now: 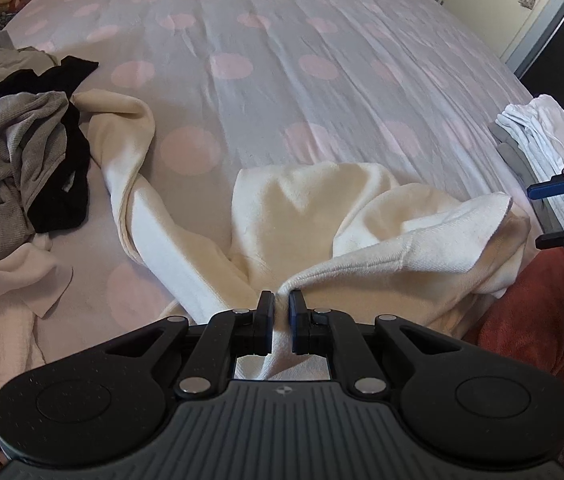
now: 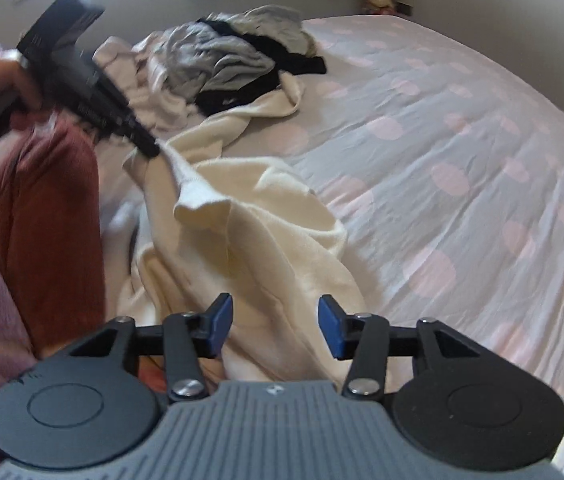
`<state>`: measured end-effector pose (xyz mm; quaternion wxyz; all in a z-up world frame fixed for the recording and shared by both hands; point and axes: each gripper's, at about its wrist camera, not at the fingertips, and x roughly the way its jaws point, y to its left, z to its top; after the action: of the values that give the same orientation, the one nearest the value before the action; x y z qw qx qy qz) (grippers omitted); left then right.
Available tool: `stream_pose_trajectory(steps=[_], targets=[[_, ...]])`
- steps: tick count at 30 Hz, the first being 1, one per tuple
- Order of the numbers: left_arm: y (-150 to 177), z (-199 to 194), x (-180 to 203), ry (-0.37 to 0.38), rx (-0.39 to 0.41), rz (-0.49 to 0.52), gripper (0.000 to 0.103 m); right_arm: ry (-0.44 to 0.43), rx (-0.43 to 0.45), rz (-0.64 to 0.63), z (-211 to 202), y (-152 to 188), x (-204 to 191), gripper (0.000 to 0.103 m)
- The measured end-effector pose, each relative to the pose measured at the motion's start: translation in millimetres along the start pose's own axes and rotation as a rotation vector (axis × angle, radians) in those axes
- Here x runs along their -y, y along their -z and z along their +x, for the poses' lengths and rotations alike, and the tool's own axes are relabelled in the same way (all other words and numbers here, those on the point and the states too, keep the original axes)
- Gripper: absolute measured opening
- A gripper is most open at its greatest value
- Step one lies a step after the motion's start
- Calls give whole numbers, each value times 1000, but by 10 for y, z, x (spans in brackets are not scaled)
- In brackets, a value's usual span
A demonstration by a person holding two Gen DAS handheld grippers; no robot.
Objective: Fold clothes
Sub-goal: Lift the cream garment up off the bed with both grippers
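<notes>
Nearest the left camera, a bunched edge of the cream garment point(image 1: 362, 240) is being pinched between the clenched jaws of the left gripper point(image 1: 280, 307), with cloth being pulled up into a taut ridge that is running away to the right. In the right wrist view the right gripper point(image 2: 275, 322) is being held released, its blue pads point(image 2: 332, 328) standing apart with nothing pressed between them; the cream garment point(image 2: 273, 240) is lying directly below and ahead of it, not touched by either pad. The garment is being spread crumpled on the near edge of the bed point(image 1: 282, 60), its body lying between the two grippers and one long sleeve point(image 1: 129, 152) being trailed off toward the far left, so that its long axis is judged to be running across the near bedside from left to right. The free raised corner point(image 1: 498, 204) is lying on the right-hand side, and the right gripper is judged to be the nearer one for taking it. Farther left, a pile of unfolded clothes point(image 1: 13, 152), grey and black, is being left beside the sleeve. At the far right edge a folded stack point(image 1: 538, 140) is lying well apart from the garment
</notes>
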<state>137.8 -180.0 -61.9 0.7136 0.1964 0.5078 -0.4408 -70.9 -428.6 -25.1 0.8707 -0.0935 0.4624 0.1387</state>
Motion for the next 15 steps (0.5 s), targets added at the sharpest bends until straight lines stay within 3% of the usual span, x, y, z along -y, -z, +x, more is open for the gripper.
stream_pose_trajectory(steps=[2,5,7,11,13,15], targets=[[8,-4,22,2,-3,33,6,20,-56,-118,53,53,-28,54],[20,-19,55,7,-13,87,6,19,-105,-160,193,150,47,53],[29,-31,87,10,-19,128,6,-2,-107,-129,273,204,113,45],[53,-54,158,14,-33,220,6,-3,-104,-83,380,280,139,9],[68,-65,227,11,-39,292,12,12,-91,-68,371,292,132,8],[77,-71,311,5,-42,376,27,22,-75,-40,333,300,146,8]])
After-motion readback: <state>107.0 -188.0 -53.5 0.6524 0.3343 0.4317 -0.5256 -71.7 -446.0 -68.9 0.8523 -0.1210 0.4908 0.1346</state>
